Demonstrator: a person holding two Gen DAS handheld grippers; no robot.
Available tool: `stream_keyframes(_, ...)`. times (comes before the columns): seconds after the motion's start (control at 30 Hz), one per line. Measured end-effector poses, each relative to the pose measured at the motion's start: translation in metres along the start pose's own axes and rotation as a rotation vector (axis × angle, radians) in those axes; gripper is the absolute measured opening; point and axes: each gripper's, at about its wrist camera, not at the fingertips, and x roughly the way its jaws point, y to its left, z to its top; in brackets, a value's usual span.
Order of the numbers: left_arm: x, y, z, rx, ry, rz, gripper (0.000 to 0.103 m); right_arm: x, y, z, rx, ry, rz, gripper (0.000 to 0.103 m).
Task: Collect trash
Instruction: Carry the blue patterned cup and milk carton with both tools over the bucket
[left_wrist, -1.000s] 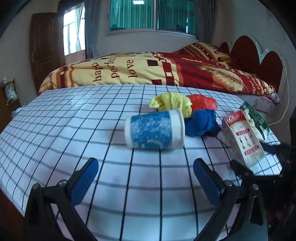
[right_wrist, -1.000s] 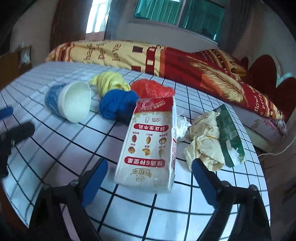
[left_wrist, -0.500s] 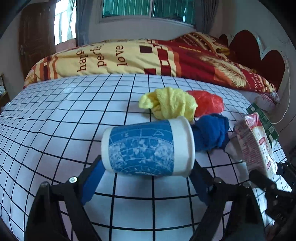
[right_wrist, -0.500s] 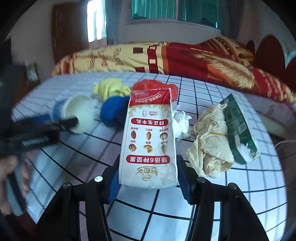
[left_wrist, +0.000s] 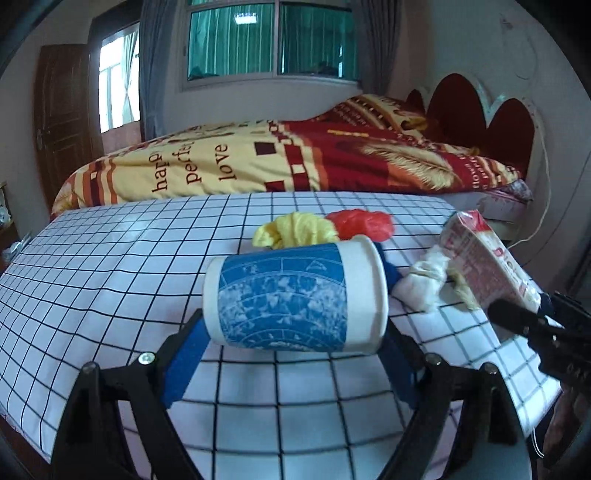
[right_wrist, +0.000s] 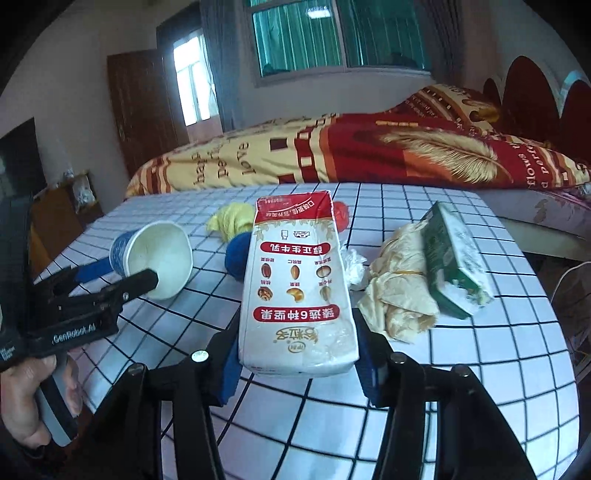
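My left gripper (left_wrist: 291, 332) is shut on a blue-and-white paper cup (left_wrist: 291, 295), held sideways a little above the checked table (left_wrist: 110, 266). The cup also shows in the right wrist view (right_wrist: 155, 258), open end facing the camera. My right gripper (right_wrist: 299, 354) is shut on a white-and-red milk carton (right_wrist: 295, 288), lifted off the table; the carton also shows in the left wrist view (left_wrist: 487, 262).
On the table lie a yellow wad (right_wrist: 231, 219), a blue wad (right_wrist: 238, 254), a red bag (left_wrist: 360, 223), white crumpled paper (left_wrist: 421, 284), beige crumpled paper (right_wrist: 400, 288) and a green carton (right_wrist: 454, 262). A bed (left_wrist: 295, 162) stands behind the table.
Both grippers moved forward and closed, the left on the cup, the right on the milk carton. Both items have since been lifted off the table.
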Motion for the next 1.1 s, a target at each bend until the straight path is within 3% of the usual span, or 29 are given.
stream_keyframes(0.53, -0.056, -0.069, -0.016, 0.060, -0.045, -0.112, 0.087, -0.103, -0.061, -0.028, 0.105, -0.085, -0.092, 0.053)
stream_keyframes(1.1, -0.078, -0.162, -0.021, 0.173, -0.071, -0.244, 0.087, -0.182, -0.119, -0.070, 0.166, -0.125, -0.214, 0.053)
